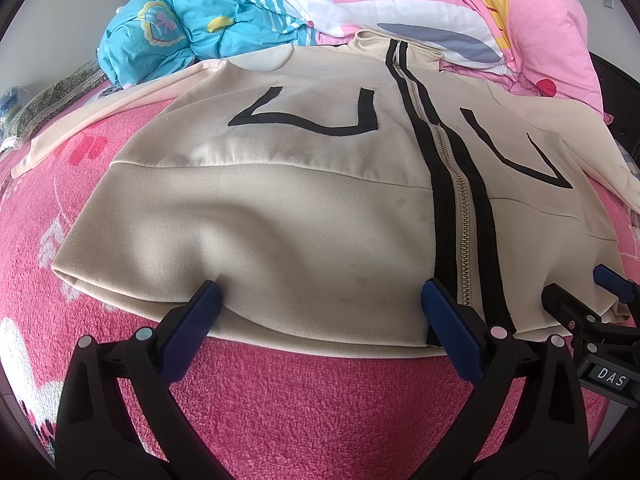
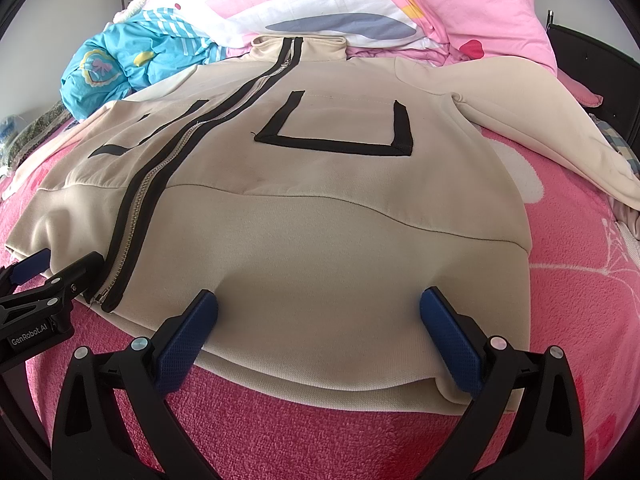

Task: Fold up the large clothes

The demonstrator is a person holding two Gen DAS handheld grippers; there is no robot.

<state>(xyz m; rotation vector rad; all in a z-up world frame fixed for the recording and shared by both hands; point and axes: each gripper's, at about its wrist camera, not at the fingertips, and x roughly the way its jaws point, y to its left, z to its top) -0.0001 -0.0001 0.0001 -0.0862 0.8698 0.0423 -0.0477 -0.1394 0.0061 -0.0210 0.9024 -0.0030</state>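
A cream zip-up jacket (image 1: 280, 208) lies front-up and spread flat on a bed covered by a pink fleece blanket (image 1: 280, 412). Its hem lies toward the near edge of the bed and its collar toward the far edge, where it meets a heap of bedding: a pink-and-white quilt (image 1: 460, 4) and a bunched blue cover (image 1: 172, 28) toward the far left corner. The closed zipper (image 1: 452, 168), edged in black bands, runs from collar to hem, and a black-outlined pocket sits on each front panel. One sleeve (image 2: 540, 136) reaches out toward the right edge of the bed, the other toward the left.

The left tool (image 1: 320, 304) is wide open over the hem on the jacket's left half, its blue fingertips (image 1: 210, 300) pressing down on the fabric and one finger resting beside the zipper's lower end; it grips nothing. The right tool (image 2: 318, 308) is likewise wide open at the hem on the other half, both blue pads touching the cloth, with nothing between them but flat fabric. The two tools sit near each other, on either side of the zipper.
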